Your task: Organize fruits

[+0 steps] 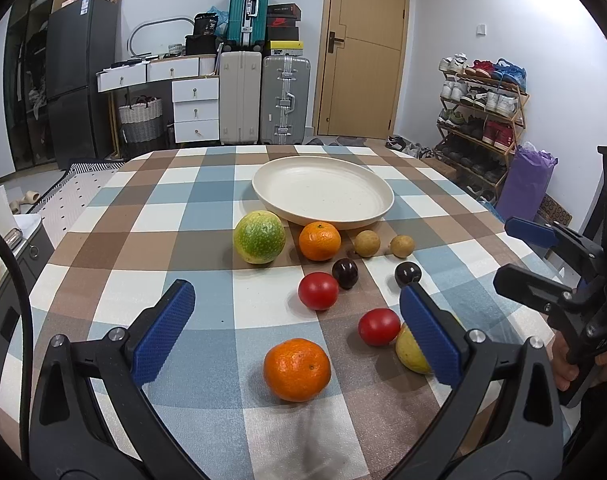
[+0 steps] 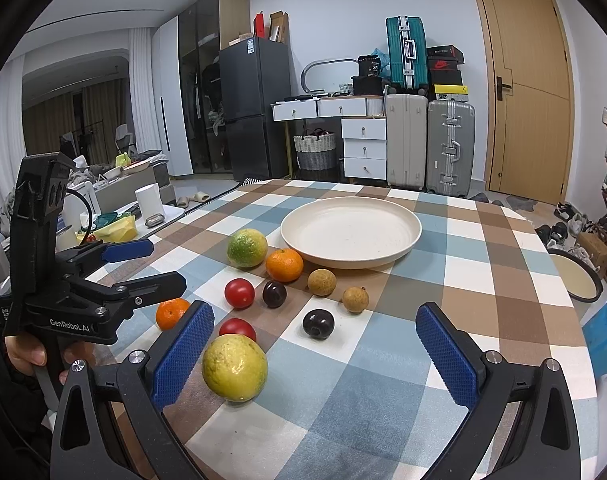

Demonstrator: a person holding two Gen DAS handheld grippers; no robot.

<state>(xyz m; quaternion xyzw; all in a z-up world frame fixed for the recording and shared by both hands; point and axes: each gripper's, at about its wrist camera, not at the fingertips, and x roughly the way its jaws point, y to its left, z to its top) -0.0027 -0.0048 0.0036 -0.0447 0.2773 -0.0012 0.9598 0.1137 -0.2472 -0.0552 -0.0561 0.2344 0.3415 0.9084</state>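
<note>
Checked cloth covers the bench (image 1: 103, 240), with an empty plate (image 1: 322, 192) toward its far edge and the fruit loose in front of it. Left to right: the left gripper (image 1: 299, 320) hovers with fingers spread, an orange (image 1: 296, 369) between them but untouched; the right gripper (image 2: 315, 344), fingers also spread, has a yellow lemon (image 2: 234, 368) just inside its left finger. Closing off-centre could nudge either round fruit into the tomatoes (image 1: 378, 326) nearby or toward the near edge.
</note>
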